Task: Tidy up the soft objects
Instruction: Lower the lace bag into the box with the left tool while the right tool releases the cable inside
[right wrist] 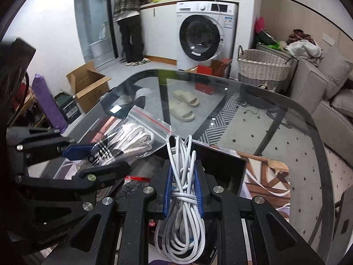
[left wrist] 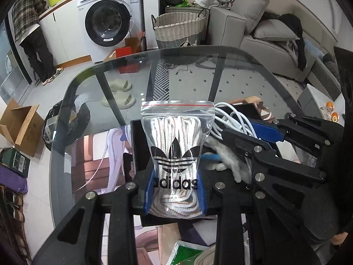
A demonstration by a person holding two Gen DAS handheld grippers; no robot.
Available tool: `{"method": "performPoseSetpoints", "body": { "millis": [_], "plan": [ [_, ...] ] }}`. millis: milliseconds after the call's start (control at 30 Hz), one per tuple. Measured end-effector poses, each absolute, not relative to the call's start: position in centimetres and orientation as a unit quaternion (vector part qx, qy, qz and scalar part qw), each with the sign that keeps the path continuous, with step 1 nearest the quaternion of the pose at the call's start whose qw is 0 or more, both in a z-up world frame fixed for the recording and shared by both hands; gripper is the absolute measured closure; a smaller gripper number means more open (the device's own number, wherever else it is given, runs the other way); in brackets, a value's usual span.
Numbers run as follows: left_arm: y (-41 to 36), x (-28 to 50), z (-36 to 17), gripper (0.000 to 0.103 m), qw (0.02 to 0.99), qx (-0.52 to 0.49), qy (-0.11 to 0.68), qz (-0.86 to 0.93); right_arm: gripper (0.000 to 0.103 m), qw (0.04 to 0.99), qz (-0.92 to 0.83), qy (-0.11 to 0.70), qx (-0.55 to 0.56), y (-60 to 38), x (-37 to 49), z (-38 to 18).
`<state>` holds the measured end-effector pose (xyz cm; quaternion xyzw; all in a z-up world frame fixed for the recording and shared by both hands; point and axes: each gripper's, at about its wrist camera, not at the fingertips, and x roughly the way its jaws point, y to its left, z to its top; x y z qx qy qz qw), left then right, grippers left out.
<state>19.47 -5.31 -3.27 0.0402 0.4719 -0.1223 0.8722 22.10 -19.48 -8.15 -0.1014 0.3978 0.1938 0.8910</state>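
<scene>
Over the glass desk (left wrist: 92, 101), the left wrist view showed the left gripper (left wrist: 175, 190) closed partway on a clear zip bag (left wrist: 176, 137) of white laces, its blue pads (left wrist: 149, 190) pressing the bag's lower sides. The bag stood upright above a black tray (left wrist: 136, 150). Just to the right, the right gripper (left wrist: 249, 134) reached in, with white cable (left wrist: 229, 116) bunched at its tip and a white fluffy piece (left wrist: 225, 156) beneath it.

From the right wrist view, the right gripper (right wrist: 183, 192) was clamped tight on a coiled white cable (right wrist: 182, 174), loops hanging below the pads (right wrist: 199, 194). The left gripper (right wrist: 94, 159) held the bag (right wrist: 130, 139) at left, tilted, over the tray (right wrist: 222, 167). A wicker basket (right wrist: 262, 68) stood on the floor beyond the desk (right wrist: 253, 110).
</scene>
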Motion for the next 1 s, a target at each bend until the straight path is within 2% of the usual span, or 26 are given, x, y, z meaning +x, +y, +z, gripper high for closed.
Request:
{"method": "performPoseSetpoints", "body": {
  "millis": [233,500,667,1000],
  "plan": [
    [-5.7,19.3,-3.8,0.072,0.865,0.056,0.483,-0.120,0.084,0.874,0.205,0.418,-0.137,-18.9,22.6,-9.9],
    [-5.4,19.4,-4.0,0.059,0.866,0.063,0.482,-0.118,0.076,0.870,0.192,0.439,-0.112,-19.7,22.7,-8.9],
    [-5.0,19.1,-3.2,0.052,0.872,0.057,0.470,-0.121,0.076,0.870,0.198,0.442,-0.091,-20.4,22.4,-8.1],
    [-5.2,18.0,-2.1,0.052,0.876,0.061,0.459,-0.136,0.076,0.866,0.203,0.450,-0.087,-21.2,20.2,-6.3]
  ]
}}
